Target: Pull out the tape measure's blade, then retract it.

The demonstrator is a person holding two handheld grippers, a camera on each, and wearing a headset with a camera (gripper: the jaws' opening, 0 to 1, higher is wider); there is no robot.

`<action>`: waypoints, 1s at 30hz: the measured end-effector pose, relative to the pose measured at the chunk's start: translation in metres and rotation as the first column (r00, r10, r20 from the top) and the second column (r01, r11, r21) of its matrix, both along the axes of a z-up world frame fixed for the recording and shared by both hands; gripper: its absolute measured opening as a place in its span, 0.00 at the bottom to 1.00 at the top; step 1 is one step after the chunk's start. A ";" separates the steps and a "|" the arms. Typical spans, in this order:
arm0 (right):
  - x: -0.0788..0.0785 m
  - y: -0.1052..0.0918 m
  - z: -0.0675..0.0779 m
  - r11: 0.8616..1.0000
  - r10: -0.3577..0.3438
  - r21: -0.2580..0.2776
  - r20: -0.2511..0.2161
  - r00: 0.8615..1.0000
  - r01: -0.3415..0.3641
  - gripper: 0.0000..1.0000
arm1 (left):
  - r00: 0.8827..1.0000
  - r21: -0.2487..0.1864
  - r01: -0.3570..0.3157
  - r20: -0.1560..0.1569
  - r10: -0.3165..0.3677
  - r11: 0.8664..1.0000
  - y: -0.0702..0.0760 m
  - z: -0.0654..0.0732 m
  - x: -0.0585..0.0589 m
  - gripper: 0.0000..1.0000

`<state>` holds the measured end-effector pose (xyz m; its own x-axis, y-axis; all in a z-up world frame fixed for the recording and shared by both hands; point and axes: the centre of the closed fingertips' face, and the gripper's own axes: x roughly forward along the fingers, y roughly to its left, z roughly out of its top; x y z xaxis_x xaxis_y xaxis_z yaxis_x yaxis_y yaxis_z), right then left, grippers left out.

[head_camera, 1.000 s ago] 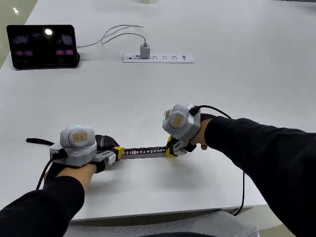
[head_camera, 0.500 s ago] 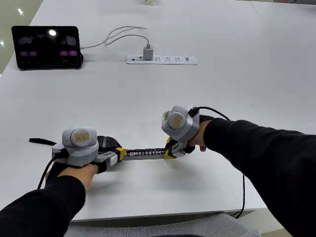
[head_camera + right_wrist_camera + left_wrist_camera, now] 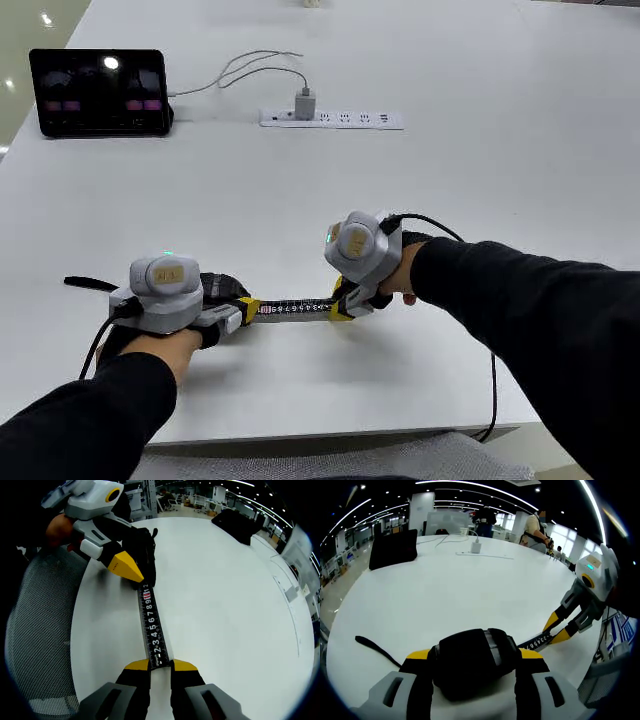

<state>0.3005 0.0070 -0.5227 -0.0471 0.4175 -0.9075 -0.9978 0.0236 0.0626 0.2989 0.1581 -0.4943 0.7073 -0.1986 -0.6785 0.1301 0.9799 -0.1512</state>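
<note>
Ahead of right claw point(image 3: 161, 666), blade point(image 3: 151, 625) reads 2 to 9.

Black case point(image 3: 472, 662) and black blade point(image 3: 152, 630) bearing white numerals and one red mark; grey left claw point(image 3: 245, 308) and right claw point(image 3: 161, 666), both yellow-tipped; white bench point(image 3: 450, 170); black tablet point(image 3: 100, 92) with pink spots; white power strip point(image 3: 332, 119); black sleeves point(image 3: 540, 300).

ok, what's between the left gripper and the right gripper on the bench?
The tape measure's blade, pulled out, running from the case in the left gripper to the right gripper; clearest in the right gripper view.
</note>
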 end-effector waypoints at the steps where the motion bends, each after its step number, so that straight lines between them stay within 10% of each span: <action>1: 0.000 0.001 0.000 1.000 -0.004 0.000 -0.001 1.000 0.004 0.11 | 1.000 0.000 0.000 0.000 0.000 1.000 0.000 0.000 0.000 0.62; 30: -0.004 0.019 0.001 0.999 -0.024 0.041 -0.012 1.000 0.024 0.11 | 1.000 -0.001 0.005 -0.001 -0.005 1.000 -0.001 0.001 -0.002 0.62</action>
